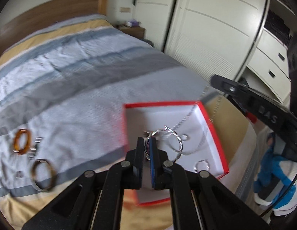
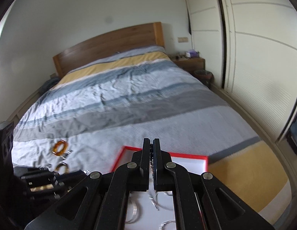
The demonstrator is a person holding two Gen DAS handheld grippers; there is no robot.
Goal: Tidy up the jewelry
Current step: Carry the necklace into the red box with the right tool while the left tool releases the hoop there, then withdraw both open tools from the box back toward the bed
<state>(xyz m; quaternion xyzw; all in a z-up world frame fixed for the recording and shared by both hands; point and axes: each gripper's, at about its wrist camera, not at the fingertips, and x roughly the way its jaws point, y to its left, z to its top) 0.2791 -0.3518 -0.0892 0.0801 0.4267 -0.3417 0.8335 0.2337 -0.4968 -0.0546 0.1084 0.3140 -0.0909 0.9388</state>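
My left claw [image 1: 146, 149] pinches a twisted silver bangle [image 1: 163, 143] over the red box [image 1: 215, 134] for dropping, while my right claw [image 2: 151, 153] grips a chain [image 1: 188, 115].

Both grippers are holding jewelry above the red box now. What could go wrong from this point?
1. The left gripper pinches the silver bangle only at its edge, so it may slip or twist out.
2. The chain from the right gripper crosses the bangle and might snag.
3. The box sits near the bed edge and a push could tip it.
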